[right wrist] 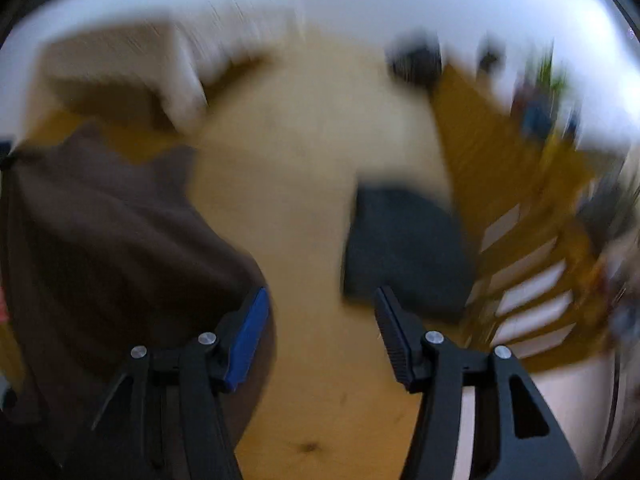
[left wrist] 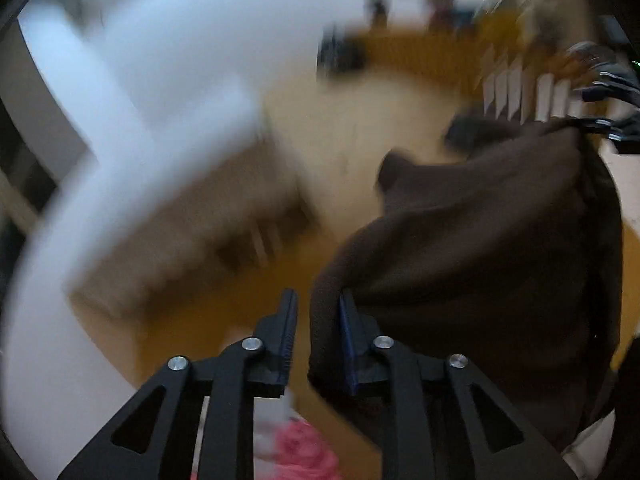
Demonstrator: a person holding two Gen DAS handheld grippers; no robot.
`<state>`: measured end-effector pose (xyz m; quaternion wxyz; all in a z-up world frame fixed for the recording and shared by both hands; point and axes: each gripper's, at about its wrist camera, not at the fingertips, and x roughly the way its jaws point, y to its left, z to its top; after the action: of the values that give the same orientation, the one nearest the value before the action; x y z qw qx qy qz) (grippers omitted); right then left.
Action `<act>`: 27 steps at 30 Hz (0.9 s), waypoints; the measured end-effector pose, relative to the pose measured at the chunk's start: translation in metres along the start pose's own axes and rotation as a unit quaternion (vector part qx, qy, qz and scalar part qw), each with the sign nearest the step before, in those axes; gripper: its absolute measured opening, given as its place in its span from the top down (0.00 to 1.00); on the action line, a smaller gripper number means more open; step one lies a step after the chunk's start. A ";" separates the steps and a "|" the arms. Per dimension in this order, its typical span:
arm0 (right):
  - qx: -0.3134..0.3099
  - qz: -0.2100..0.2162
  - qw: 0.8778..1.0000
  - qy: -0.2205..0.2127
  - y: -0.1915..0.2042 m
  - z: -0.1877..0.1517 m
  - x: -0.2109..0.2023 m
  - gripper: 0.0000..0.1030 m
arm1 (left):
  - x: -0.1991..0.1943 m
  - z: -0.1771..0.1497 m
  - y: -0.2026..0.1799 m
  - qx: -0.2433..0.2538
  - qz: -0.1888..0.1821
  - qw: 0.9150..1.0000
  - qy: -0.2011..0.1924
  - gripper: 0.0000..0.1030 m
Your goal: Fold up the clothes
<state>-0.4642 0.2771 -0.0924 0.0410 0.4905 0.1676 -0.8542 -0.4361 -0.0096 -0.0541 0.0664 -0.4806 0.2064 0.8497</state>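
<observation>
Pale wooden tabletop (right wrist: 288, 152): your left gripper (left wrist: 318, 340) pinches the unfolded dark brown fleece garment (left wrist: 480, 248), right gripper (right wrist: 322, 336) gapes empty near a folded navy cloth (right wrist: 404, 248); folding likely barely begun.

Worktop (right wrist: 320, 152): pale wood surface, seen by us in both wrist views, heavily blurred. On it we record one dark blue-grey folded cloth (right wrist: 404, 248), lying flat toward the right side in the right wrist view. We also note a brown garment (left wrist: 480, 260) over the worktop's near part; we cannot tell whether it rests on the surface or hangs above it. A small dark object (right wrist: 416, 60) sits at the far edge, too blurred for us to identify. Beyond the edges we see an ochre floor (left wrist: 240, 320).
</observation>
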 end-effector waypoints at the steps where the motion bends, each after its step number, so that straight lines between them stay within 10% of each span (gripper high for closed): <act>1: 0.013 0.020 1.000 0.013 0.000 -0.013 0.018 0.48 | 0.036 -0.008 0.000 -0.009 0.017 0.999 0.031 0.94; 12: 0.023 0.149 0.985 0.087 0.063 -0.094 0.065 0.46 | 0.102 -0.099 -0.016 -0.104 -0.116 0.982 0.106 0.71; 20: -0.042 0.121 0.985 0.116 0.112 -0.121 0.065 0.47 | 0.114 -0.122 -0.061 -0.059 -0.084 0.983 0.154 0.70; 23: -0.013 0.153 0.980 0.124 0.092 -0.125 0.067 0.94 | 0.115 -0.127 -0.056 -0.055 -0.087 0.983 0.154 0.88; 27: 0.020 0.159 0.980 0.116 0.052 -0.124 0.056 0.95 | 0.102 -0.132 -0.034 -0.062 -0.069 0.985 0.143 0.94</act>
<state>-0.3783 0.2740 -0.2103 0.1461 0.6075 0.0738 -0.7773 -0.3754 -0.0419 -0.2097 0.0645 -0.6131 0.1272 0.7770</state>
